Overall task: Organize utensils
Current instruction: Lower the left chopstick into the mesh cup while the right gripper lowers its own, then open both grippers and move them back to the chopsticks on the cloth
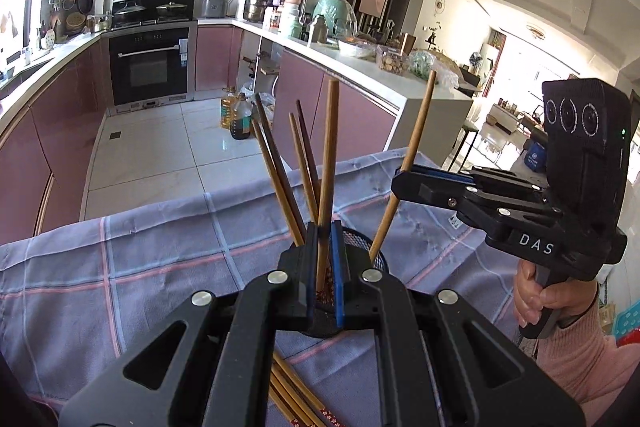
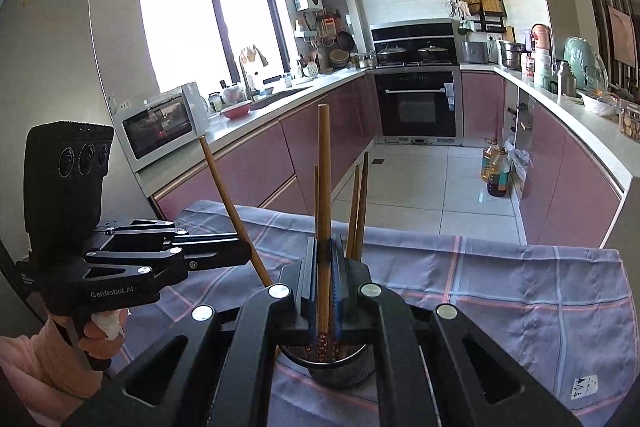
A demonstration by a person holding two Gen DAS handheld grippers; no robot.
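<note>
A black mesh holder (image 1: 378, 259) (image 2: 344, 375) stands on the blue plaid cloth (image 1: 160, 267) with several wooden chopsticks (image 1: 280, 171) (image 2: 358, 203) leaning in it. My left gripper (image 1: 324, 231) is shut on one upright chopstick (image 1: 330, 147) right above the holder. From the right, my right gripper (image 1: 400, 179) is shut on a slanted chopstick (image 1: 416, 131) whose lower end reaches the holder's rim. In the right wrist view my right gripper (image 2: 325, 241) pinches its chopstick (image 2: 324, 167), the patterned end down inside the holder. The left gripper (image 2: 246, 251) grips its own chopstick (image 2: 224, 187).
Several loose chopsticks (image 1: 296, 399) lie on the cloth under my left gripper. The table's far edge drops to a tiled floor with oil bottles (image 1: 236, 115). Pink cabinets and an oven (image 2: 416, 107) line the kitchen beyond. A person's hands in pink sleeves (image 1: 584, 347) hold both grippers.
</note>
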